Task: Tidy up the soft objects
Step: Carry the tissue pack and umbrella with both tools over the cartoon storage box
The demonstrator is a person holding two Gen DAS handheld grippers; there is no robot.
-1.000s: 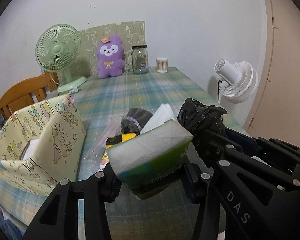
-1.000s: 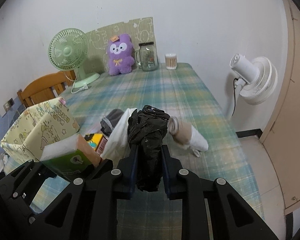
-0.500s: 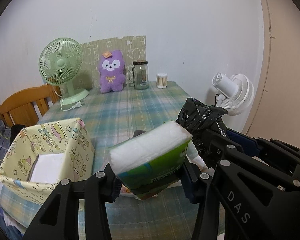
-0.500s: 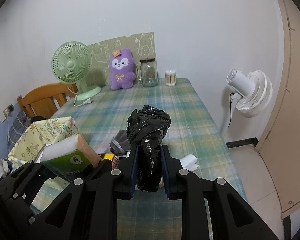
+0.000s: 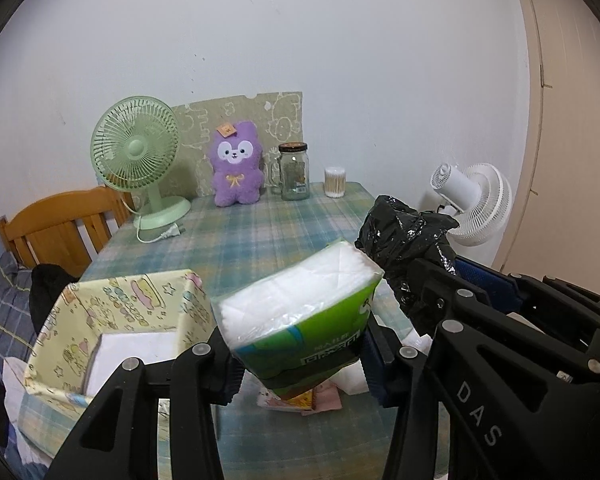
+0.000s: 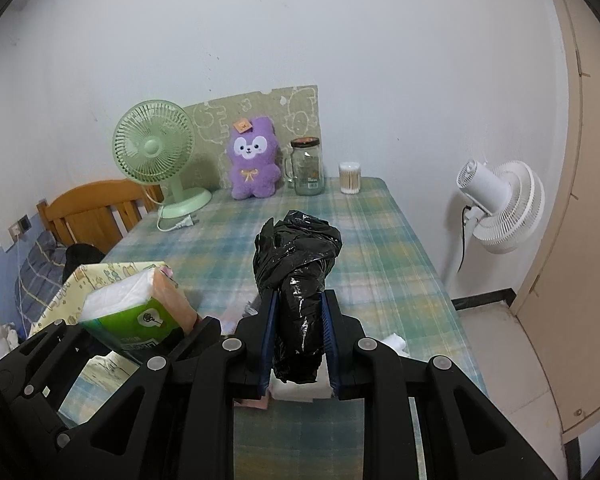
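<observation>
Left tongs are clamped on the green tissue pack, sticking up between the pads. Right tongs are pinched on the crumpled black plastic bag, at 3 o'clock of the pack. Both sit higher off the plaid table than a second ago. Patterned box at 9 o'clock, purple plush way back at 12.

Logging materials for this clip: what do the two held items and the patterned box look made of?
Tissue pack: thin glossy plastic film over white paper, layered edges showing. Black bag: crinkled shiny plastic, glinting highlights. Patterned box: probably cardboard or stiffened fabric with a matte print; unclear which.
</observation>
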